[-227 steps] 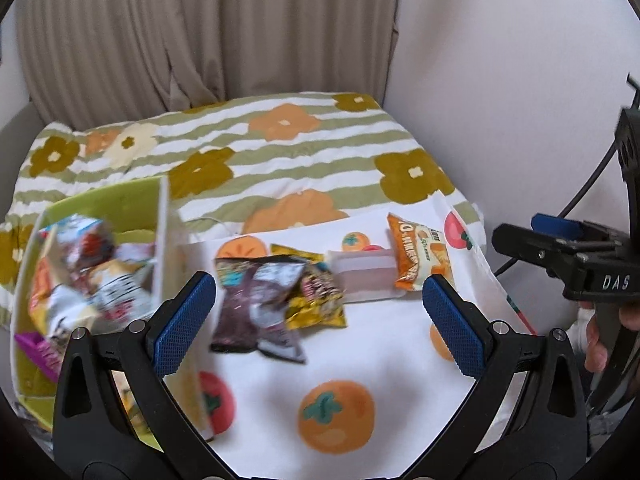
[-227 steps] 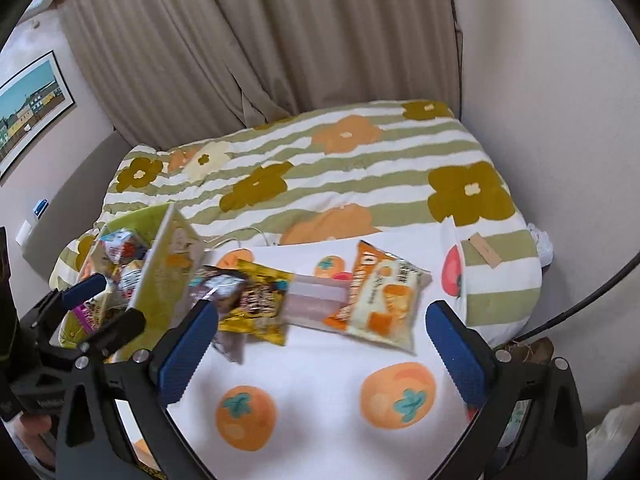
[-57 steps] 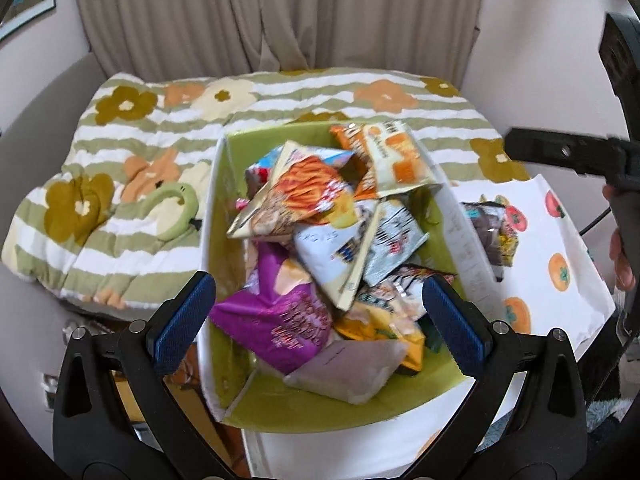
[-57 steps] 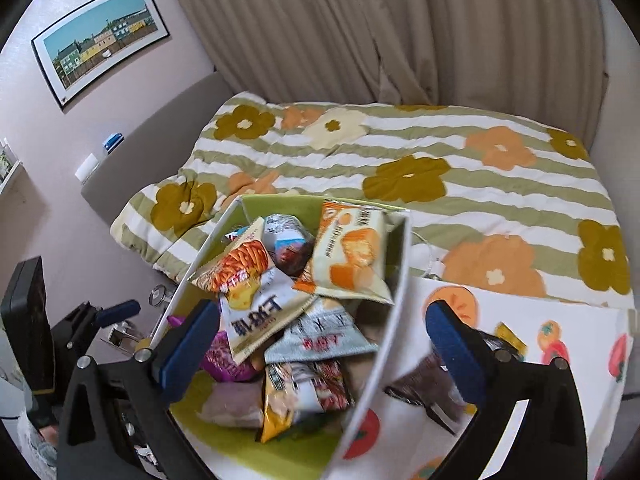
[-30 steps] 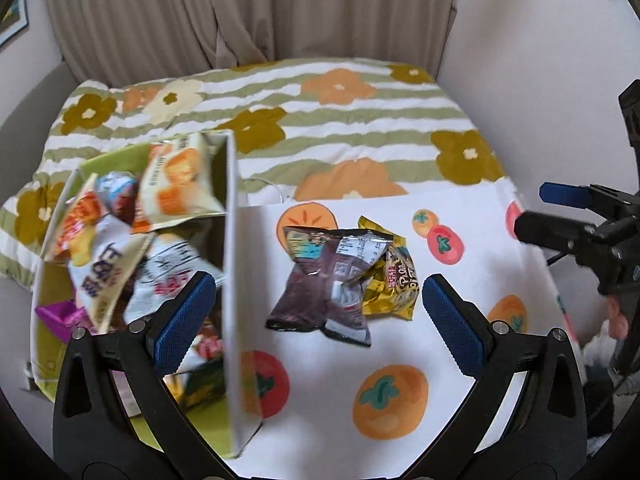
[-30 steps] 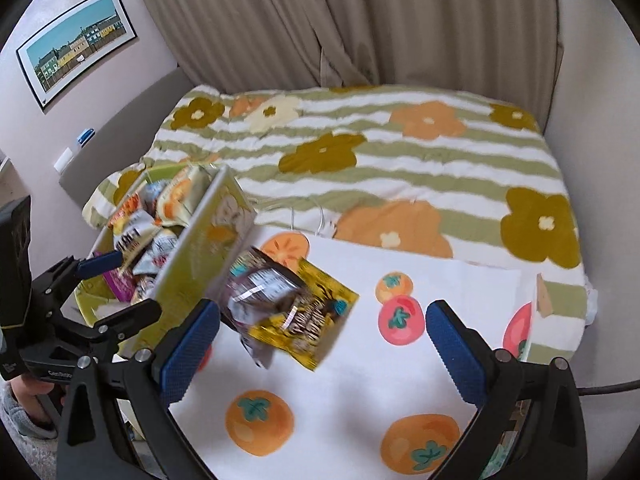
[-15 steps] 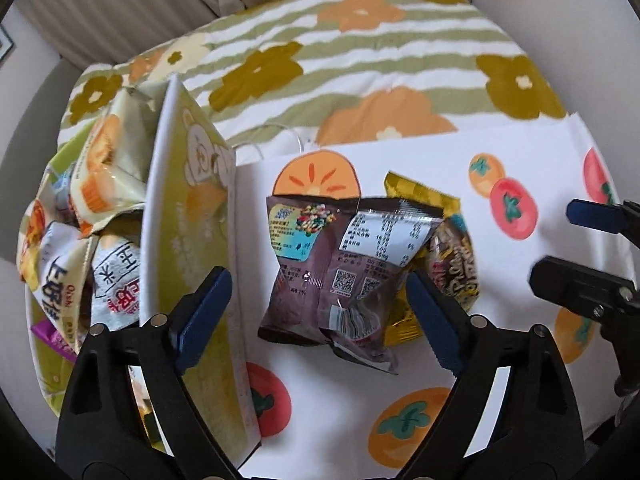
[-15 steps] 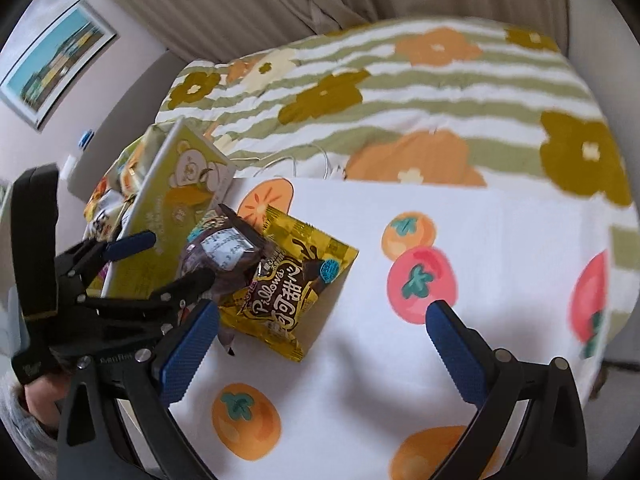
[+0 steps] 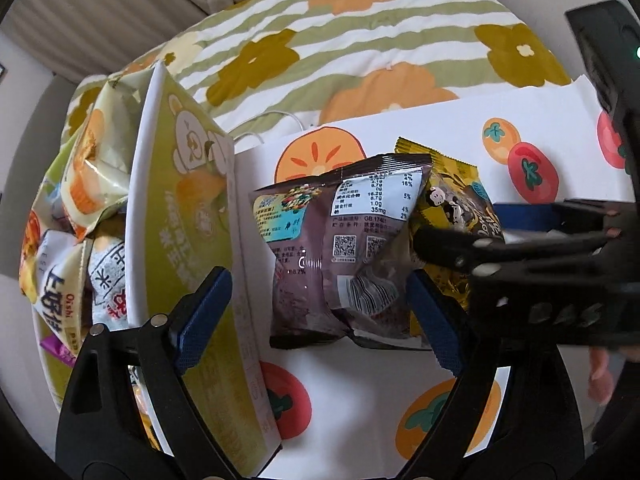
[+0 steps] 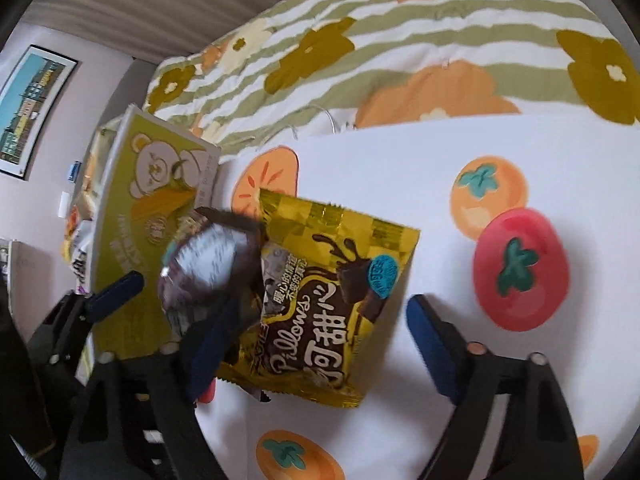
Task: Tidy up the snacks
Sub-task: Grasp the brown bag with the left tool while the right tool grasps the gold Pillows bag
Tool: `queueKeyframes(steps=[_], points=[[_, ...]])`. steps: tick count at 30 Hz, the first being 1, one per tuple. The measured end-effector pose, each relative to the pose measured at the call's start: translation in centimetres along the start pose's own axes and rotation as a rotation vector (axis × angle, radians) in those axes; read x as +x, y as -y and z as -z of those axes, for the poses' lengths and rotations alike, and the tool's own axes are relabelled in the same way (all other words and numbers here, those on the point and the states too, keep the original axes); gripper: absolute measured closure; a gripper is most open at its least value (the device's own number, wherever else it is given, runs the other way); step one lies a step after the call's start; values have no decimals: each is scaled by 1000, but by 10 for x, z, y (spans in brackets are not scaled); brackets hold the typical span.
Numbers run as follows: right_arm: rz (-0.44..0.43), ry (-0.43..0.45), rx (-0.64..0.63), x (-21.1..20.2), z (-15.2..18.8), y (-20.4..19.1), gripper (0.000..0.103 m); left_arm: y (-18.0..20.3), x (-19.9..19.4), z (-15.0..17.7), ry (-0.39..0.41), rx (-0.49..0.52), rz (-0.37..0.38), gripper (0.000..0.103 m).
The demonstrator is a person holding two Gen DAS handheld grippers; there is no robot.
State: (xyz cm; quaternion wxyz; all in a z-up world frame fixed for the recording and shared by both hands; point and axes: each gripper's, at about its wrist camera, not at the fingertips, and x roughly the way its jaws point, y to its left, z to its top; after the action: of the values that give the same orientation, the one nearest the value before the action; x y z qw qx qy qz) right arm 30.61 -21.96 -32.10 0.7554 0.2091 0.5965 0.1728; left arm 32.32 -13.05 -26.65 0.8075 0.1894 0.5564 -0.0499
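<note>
Lying on a white cloth point(image 9: 448, 128) printed with orange and red fruit, a brown snack bag point(image 9: 340, 256) overlaps a yellow chocolate bag point(image 10: 320, 304) to its right. The left gripper point(image 9: 320, 312) straddles the brown bag, jaws partly open, pads just beside its edges without clearly pressing. The right gripper point(image 10: 316, 340) is closing around the yellow bag, not yet gripping. Left stands a green box point(image 9: 184, 216) full of snacks; beyond, a striped flowered blanket point(image 9: 360, 36), curtains and a framed picture point(image 10: 28, 104).
</note>
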Motion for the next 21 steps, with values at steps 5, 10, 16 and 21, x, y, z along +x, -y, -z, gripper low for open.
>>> queueKeyframes(steps=[5,10,16,21], points=[[18,-4,-7,2,5,-1,55,2,3,-3,1,16,-1,15],[73,25,-23,-13,7,6,58,5,7,-9,5,15,-12,15],[107,55,-4,-32,10,24,58,17,20,-17,-16,62,-103,15],[114,68,11,-41,12,31,58,29,30,-15,-53,80,-121,15]])
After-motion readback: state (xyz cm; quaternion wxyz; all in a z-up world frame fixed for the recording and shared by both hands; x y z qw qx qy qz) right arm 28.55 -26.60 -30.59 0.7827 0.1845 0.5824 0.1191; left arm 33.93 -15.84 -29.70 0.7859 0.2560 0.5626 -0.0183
